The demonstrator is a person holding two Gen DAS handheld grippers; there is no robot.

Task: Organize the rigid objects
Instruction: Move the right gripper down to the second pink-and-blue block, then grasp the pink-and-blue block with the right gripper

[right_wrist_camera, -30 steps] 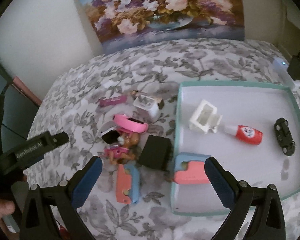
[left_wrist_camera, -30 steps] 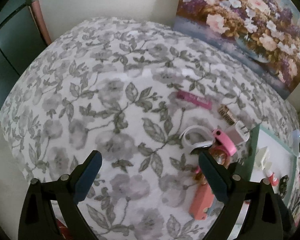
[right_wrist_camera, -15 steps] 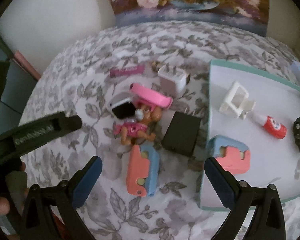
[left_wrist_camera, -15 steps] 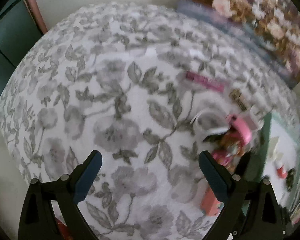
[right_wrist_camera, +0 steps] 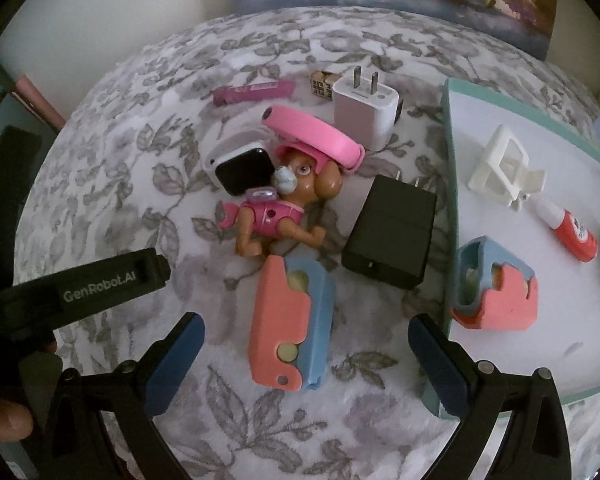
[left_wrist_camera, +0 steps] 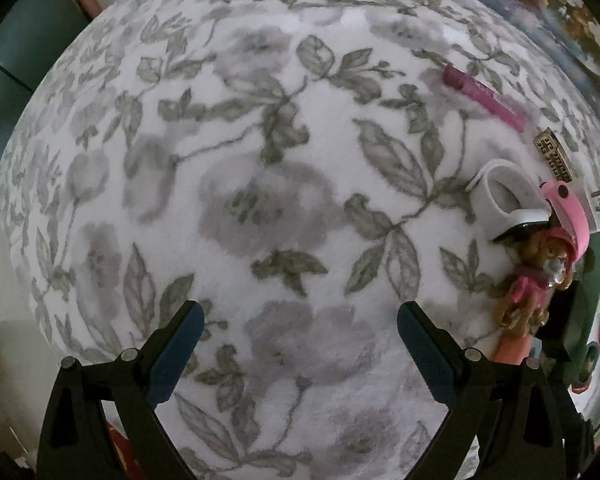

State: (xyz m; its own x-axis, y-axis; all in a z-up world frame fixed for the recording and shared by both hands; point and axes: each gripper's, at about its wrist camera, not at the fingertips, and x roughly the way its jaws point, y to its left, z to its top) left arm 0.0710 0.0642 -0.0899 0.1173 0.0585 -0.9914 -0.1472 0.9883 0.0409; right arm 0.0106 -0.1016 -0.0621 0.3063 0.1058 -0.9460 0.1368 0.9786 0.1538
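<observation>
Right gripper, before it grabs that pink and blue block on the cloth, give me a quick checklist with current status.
1. Right gripper jaws open and empty: ok.
2. Pink and blue block lined up between the fingers: ok.
3. Block free of neighbours: ok, though the toy dog and black charger lie close.
4. Tray has bare floor for it: ok.
5. Left gripper out of the way: ok, open over bare cloth.
6. Grip firmness on the block: cannot tell.
</observation>
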